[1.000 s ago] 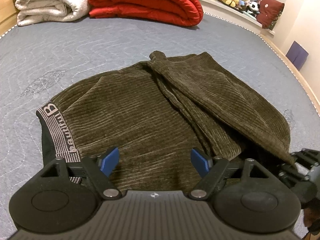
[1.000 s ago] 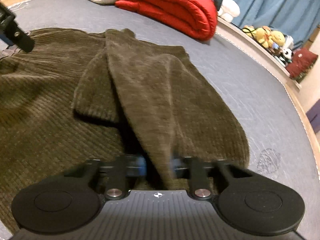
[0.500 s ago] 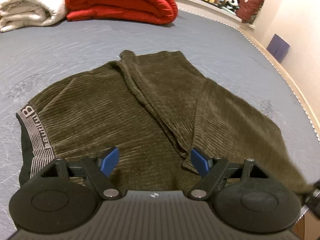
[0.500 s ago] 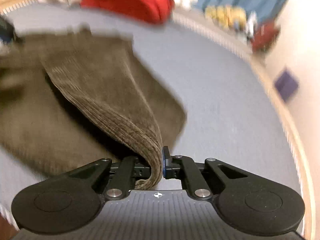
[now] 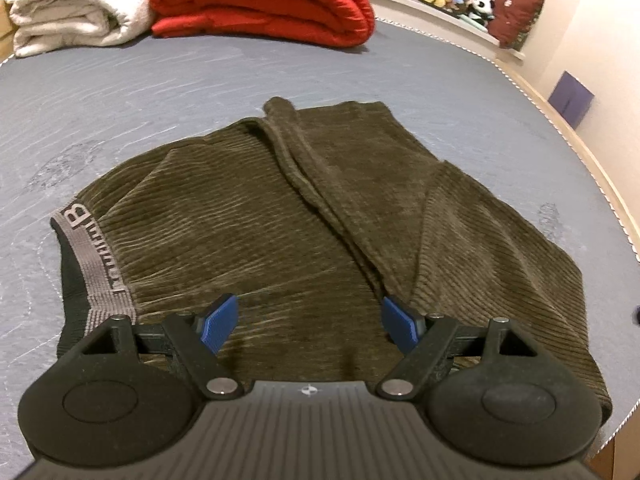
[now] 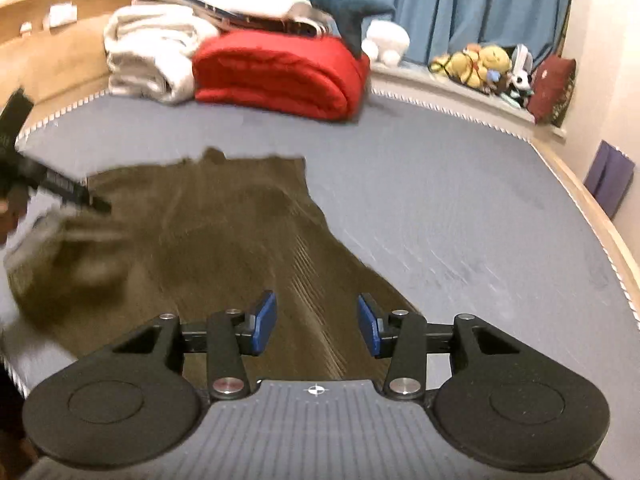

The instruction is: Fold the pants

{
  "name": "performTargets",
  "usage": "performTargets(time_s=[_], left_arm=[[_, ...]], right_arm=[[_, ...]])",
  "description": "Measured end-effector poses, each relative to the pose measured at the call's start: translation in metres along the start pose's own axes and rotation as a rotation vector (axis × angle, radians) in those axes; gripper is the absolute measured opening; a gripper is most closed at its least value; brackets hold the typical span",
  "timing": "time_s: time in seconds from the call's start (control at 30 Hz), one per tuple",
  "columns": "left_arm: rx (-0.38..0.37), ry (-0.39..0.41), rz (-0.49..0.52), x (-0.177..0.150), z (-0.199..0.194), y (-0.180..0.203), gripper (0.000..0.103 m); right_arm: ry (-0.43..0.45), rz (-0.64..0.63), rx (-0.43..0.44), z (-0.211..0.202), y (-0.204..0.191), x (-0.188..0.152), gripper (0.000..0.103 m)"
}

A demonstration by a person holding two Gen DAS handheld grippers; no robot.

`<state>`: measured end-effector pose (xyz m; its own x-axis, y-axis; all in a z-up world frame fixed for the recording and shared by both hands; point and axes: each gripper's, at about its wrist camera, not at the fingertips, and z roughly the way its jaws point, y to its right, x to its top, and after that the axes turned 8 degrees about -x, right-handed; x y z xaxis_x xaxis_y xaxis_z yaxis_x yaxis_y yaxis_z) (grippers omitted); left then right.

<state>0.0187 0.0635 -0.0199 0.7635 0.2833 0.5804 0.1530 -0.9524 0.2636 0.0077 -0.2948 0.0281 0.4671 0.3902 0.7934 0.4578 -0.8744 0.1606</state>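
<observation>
The pants (image 5: 256, 232) lie spread on the grey quilted mattress (image 5: 120, 92), near the front edge, and the step in hand appears to be the gap between folds: a section has been laid out and no grip is on the cloth. At the left end sits the waistband (image 5: 94, 256), a flat grey elastic strip with woven lettering over a black lining. The left gripper (image 5: 308, 322) hovers over the near edge of the garment with its jaws spread wide and nothing between the blue pads. The fabric is olive-brown wide-rib corduroy, soft and limp, with a raised seam ridge running from the far edge toward the near right. To the right, one panel lies doubled over at an angle, its ribs running crosswise to those beneath. The right gripper (image 6: 316, 326) is above the right portion of the pants, its jaws opening, with no cloth caught between them. Judgement: the next move calls for pinching an end or edge cleanly through both layers and carrying it across without dragging the lower layer; the limp cloth is likely to wrinkle or slide.
</observation>
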Motion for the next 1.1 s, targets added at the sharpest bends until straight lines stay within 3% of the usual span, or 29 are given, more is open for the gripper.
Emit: performTargets(time_s=[0.2, 0.3, 0.5, 0.67, 0.73, 0.9, 1.0, 1.1], left_arm=[[0.02, -0.008, -0.019, 0.004, 0.005, -0.01, 0.083], [0.025, -0.002, -0.045, 0.008, 0.004, -0.018, 0.083], [0.031, 0.009, -0.097, 0.017, -0.001, -0.031, 0.083], [0.012, 0.011, -0.107, 0.023, -0.004, -0.024, 0.083], [0.005, 0.016, -0.102, 0.023, -0.006, -0.019, 0.083], [0.003, 0.049, -0.117, 0.02, -0.013, -0.012, 0.083], [-0.004, 0.063, -0.127, 0.02, -0.017, -0.011, 0.083], [-0.006, 0.076, -0.115, 0.019, -0.019, -0.008, 0.083]], right_arm=[[0.008, -0.195, 0.075, 0.073, -0.11, 0.011, 0.047], [-0.032, -0.29, 0.1, 0.107, -0.157, 0.008, 0.047], [-0.083, -0.393, 0.109, 0.153, -0.203, 0.009, 0.057], [-0.106, -0.448, 0.096, 0.173, -0.22, 0.009, 0.05], [-0.103, -0.435, 0.081, 0.17, -0.216, 0.013, 0.028], [-0.024, -0.264, 0.055, 0.137, -0.161, 0.035, 0.023], [0.06, -0.067, 0.032, 0.098, -0.096, 0.048, 0.023], [0.153, 0.189, -0.022, 0.053, -0.001, 0.039, 0.023]])
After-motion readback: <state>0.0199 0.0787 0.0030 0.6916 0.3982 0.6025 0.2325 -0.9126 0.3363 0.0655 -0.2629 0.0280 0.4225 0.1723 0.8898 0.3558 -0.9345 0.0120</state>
